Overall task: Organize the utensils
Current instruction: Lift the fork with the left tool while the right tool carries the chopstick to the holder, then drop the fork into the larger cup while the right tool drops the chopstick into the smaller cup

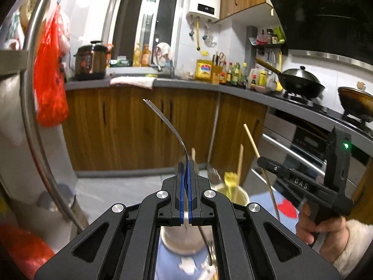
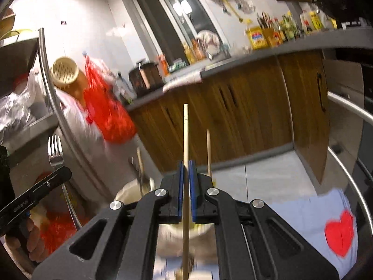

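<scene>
My left gripper (image 1: 186, 164) is shut on a metal fork (image 1: 167, 121), tines up and away, held above a white cup (image 1: 240, 196). The cup holds chopsticks (image 1: 239, 163) and a yellow-tipped utensil (image 1: 230, 179). My right gripper (image 2: 186, 165) is shut on a wooden chopstick (image 2: 185, 135), which stands upright over the white cup (image 2: 130, 192). In the left wrist view the right gripper (image 1: 262, 161) holds that chopstick (image 1: 253, 143) to the right of the cup. In the right wrist view the left gripper (image 2: 66, 170) holds the fork (image 2: 55, 150) at the left.
A light blue cloth with a red heart (image 2: 341, 233) covers the surface under the cup. A curved metal rail (image 2: 345, 107) rings it. A red plastic bag (image 1: 50, 77) hangs at the left. Wooden cabinets (image 1: 139, 128) and a stove with woks (image 1: 300, 81) stand behind.
</scene>
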Demonstrator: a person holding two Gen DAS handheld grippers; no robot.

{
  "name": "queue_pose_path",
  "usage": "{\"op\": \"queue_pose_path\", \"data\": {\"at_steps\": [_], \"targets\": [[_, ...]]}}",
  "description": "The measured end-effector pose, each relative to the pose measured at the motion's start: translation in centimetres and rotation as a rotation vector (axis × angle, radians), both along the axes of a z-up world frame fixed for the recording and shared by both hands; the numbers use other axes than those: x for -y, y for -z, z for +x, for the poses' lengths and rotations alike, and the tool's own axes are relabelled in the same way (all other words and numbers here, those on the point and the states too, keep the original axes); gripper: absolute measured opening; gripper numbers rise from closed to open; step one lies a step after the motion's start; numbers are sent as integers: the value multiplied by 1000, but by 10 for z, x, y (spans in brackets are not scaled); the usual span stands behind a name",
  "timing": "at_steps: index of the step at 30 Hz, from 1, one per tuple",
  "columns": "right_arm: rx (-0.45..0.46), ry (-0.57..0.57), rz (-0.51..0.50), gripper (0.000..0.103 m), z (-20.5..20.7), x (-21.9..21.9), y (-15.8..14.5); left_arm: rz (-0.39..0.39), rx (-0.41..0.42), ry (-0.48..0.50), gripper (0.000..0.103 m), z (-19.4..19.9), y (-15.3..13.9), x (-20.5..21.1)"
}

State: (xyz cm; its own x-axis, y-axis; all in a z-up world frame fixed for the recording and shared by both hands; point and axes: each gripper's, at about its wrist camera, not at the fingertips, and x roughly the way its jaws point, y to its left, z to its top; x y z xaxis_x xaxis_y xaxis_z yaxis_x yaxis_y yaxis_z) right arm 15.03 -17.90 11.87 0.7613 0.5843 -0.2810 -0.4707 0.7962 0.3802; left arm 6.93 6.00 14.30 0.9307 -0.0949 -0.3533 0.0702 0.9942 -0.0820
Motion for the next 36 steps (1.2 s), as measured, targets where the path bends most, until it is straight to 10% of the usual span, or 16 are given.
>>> {"op": "queue_pose_path", "data": {"at_steps": [9,36], "targets": [[95,76,31,5,29,-16,-3,25,93,-106,3,44,-13,1],[114,15,-127,5,10,-27,49,77,-57,-83,3,52,53,-2]]}}
